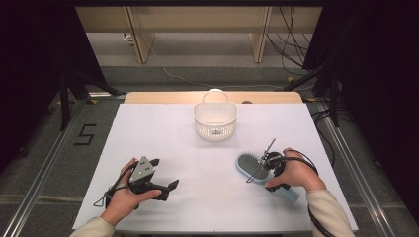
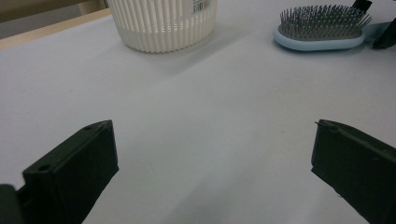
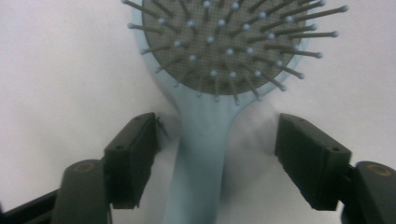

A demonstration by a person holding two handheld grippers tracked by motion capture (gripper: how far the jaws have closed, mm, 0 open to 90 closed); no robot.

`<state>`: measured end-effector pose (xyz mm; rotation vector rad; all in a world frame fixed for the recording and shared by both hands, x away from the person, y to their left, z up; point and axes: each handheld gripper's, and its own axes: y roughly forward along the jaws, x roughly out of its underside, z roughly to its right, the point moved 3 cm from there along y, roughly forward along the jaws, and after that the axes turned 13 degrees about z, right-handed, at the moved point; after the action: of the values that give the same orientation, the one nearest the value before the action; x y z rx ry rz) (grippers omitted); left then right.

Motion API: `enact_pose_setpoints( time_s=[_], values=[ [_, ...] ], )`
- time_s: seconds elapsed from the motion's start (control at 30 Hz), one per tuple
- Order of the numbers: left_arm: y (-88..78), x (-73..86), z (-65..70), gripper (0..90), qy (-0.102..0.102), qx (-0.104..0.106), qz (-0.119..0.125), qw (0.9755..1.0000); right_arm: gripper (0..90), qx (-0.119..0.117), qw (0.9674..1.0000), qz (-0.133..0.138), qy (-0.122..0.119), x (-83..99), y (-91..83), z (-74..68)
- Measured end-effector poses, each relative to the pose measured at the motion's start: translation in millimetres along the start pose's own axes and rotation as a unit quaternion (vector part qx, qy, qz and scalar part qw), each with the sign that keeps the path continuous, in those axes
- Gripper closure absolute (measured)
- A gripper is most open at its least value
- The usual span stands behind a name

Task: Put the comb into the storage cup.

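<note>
A light blue hairbrush [image 1: 249, 167] with a grey bristle pad lies bristles up on the white table sheet [image 1: 207, 148], right of centre. My right gripper [image 1: 265, 169] reaches down over its neck. In the right gripper view the two black jaws of this gripper [image 3: 217, 119] stand on either side of the brush's [image 3: 224, 42] blue handle, with a gap on each side, so it is open. At the left, my left gripper [image 1: 164, 174] rests low over the sheet. Its jaws [image 2: 214, 128] are wide apart with bare sheet between them.
A white slotted basket [image 1: 215, 126] with a handle stands at the far middle of the table; its wall [image 2: 163, 28] and the brush [image 2: 320, 30] show ahead in the left gripper view. Beyond the table lie cables on the floor and wooden furniture legs.
</note>
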<state>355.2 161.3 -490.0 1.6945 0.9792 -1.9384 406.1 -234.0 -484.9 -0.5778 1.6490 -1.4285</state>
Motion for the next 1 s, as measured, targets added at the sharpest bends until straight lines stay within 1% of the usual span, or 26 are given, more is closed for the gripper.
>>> enact_pose_setpoints(
  time_s=[0.27,0.37,0.4,0.67,0.77,0.9,0.93,0.97,1.0],
  values=[
    [0.1,0.0,0.2,0.0,-0.001,0.001,0.001,1.0,40.2,0.0,1.0,0.001,0.0,-0.5,-0.8,0.4],
    [0.1,0.0,0.3,0.0,0.0,0.002,0.0,1.0,42.8,0.0,1.0,0.0,-0.004,-1.4,-0.4,-0.6],
    [0.0,0.0,0.4,0.0,0.0,0.002,0.0,1.0,43.8,0.0,1.0,-0.006,-0.005,-2.0,-1.0,-1.3],
    [-0.1,0.0,0.5,0.0,0.0,0.002,0.0,1.0,54.3,-0.001,0.9999,-0.015,-0.008,-4.6,-1.3,-6.0],
    [0.0,0.0,0.8,0.0,0.0,0.003,0.0,1.0,54.9,-0.002,0.9999,-0.014,-0.007,-4.7,-1.2,-6.3],
    [0.2,0.2,0.9,0.0,0.001,0.003,-0.001,1.0,58.0,-0.003,0.9999,-0.011,-0.004,-5.2,-0.7,-6.0],
    [0.2,0.1,0.9,0.1,0.001,0.004,-0.001,1.0,58.8,-0.003,0.9999,-0.011,-0.004,-5.2,-0.7,-5.8],
    [0.3,0.1,1.0,0.2,0.001,0.003,0.0,1.0,60.7,-0.002,0.9998,-0.018,-0.006,-5.8,-1.6,-5.6],
    [0.3,0.1,1.0,0.2,0.001,0.003,0.0,1.0,60.7,-0.002,0.9998,-0.018,-0.006,-5.8,-1.6,-5.6]
  ],
)
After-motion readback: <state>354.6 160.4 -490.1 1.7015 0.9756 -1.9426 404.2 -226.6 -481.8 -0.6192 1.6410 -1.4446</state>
